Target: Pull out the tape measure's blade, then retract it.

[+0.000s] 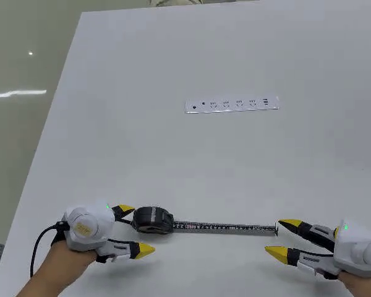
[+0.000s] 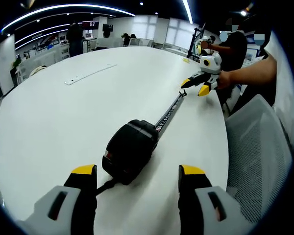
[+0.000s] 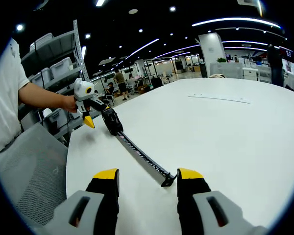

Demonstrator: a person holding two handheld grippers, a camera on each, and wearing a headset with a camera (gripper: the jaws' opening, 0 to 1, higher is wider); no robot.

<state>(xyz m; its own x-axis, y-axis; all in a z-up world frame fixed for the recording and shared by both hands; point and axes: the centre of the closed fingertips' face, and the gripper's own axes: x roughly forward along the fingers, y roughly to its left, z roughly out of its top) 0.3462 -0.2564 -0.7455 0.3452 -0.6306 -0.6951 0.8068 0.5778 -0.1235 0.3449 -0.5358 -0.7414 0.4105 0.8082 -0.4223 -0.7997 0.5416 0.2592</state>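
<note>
Tape measure (image 1: 153,219) lies on table (image 1: 204,154) btwn open jaws of left gripper (image 1: 135,229), ungripped, w/ blade (image 1: 226,228) reaching right gripper (image 1: 282,237), also open & empty.

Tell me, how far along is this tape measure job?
Done: the pull-out, it seems. The blade lies stretched along the table from the black case. In hand: the left tool is open just behind the case, and the right tool is open at the blade's tip; neither grips anything. Left: letting the blade run back into the case.
</note>
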